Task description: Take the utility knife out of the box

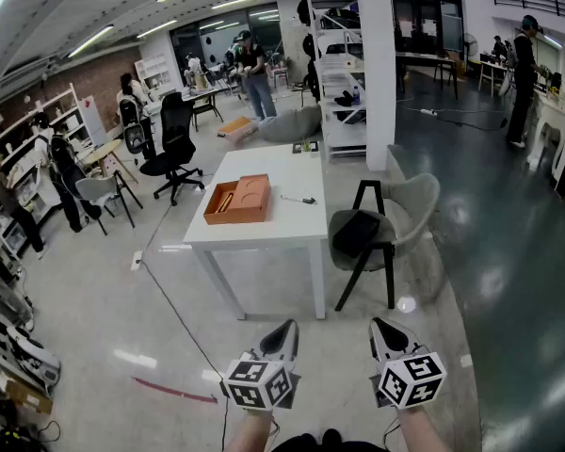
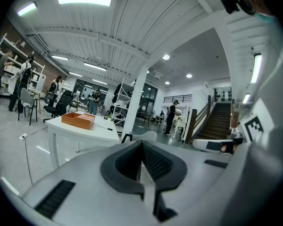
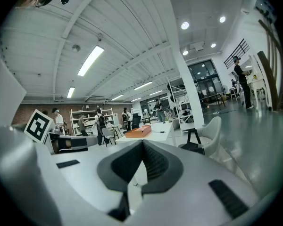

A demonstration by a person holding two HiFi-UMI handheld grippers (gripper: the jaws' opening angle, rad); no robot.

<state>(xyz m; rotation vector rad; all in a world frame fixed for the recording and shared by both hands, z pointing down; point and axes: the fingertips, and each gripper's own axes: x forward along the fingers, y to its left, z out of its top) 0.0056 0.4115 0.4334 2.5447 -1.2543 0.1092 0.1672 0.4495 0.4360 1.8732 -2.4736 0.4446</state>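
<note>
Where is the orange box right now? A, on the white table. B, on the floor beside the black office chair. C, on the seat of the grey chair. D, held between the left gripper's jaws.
A: in the head view the orange box sits on top of the white table, on its left part, with bare tabletop around it.

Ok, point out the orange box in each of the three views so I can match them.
Head view: orange box just left of centre, on the left part of the white table.
Left gripper view: box left of middle, small, on the tabletop.
Right gripper view: box near the centre, just above the jaws.
Shared landmark: the white table under the box.
</note>
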